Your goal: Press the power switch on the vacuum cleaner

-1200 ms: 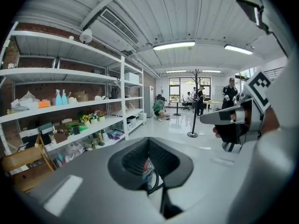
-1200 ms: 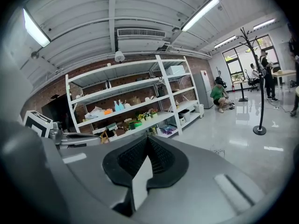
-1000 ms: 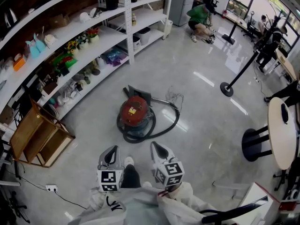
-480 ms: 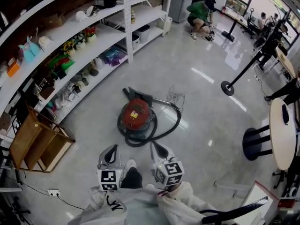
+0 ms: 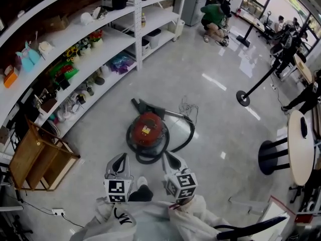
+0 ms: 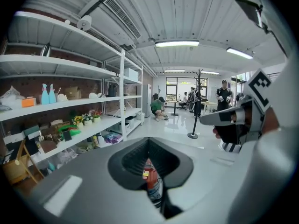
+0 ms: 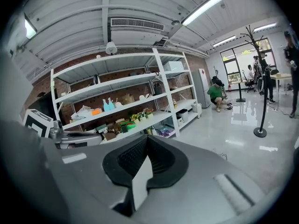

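The vacuum cleaner (image 5: 147, 130) is a round red canister on the floor, ringed by its black hose (image 5: 184, 134), with the floor nozzle (image 5: 142, 105) behind it. Both grippers are held low in front of my body, short of the canister and above floor level. My left gripper (image 5: 120, 158) is shut and empty; in the left gripper view the vacuum cleaner (image 6: 150, 178) shows through the thin slit between the jaws of my left gripper (image 6: 149, 158). My right gripper (image 5: 168, 157) is also shut and empty, just right of the canister's near edge; only floor shows past my right gripper (image 7: 146, 156).
White shelving (image 5: 75, 49) full of small items runs along the left. A wooden crate (image 5: 37, 157) stands at the near left, with a power strip (image 5: 54, 211) on the floor. A pole stand (image 5: 244, 98) and round table (image 5: 301, 147) are at right. A person (image 5: 213, 16) crouches far back.
The vacuum cleaner has slid down the head view toward the grippers, so I have come closer to it. Both grippers keep their pose and stay shut.
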A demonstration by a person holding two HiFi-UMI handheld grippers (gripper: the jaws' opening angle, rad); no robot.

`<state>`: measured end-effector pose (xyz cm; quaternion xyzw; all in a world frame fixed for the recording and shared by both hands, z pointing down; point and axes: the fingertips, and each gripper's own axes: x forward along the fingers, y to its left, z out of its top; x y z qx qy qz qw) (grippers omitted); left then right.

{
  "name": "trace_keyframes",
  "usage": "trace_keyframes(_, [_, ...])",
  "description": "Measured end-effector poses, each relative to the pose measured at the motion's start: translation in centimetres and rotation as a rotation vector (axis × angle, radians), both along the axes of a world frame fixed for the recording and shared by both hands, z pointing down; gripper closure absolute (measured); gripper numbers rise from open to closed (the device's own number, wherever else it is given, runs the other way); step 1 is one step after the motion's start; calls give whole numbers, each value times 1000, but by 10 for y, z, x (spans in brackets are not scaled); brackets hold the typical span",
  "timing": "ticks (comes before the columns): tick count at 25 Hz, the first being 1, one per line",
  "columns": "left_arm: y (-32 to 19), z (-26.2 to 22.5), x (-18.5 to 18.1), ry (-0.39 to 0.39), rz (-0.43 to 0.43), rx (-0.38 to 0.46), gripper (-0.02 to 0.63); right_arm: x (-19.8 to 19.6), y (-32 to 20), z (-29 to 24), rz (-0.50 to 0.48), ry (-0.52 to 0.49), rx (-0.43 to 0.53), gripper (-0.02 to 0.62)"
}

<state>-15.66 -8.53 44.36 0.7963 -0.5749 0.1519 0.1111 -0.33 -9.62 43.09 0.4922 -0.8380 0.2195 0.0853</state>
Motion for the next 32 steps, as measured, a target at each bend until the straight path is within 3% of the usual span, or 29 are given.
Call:
trace_keyframes(14, [-44, 3, -32, 40, 26, -8, 606, -31, -36, -3, 24, 38, 4, 595])
trace_keyframes(32, [-58, 19, -11, 53, 100, -34, 606, 0, -27, 6, 121, 78, -45, 594])
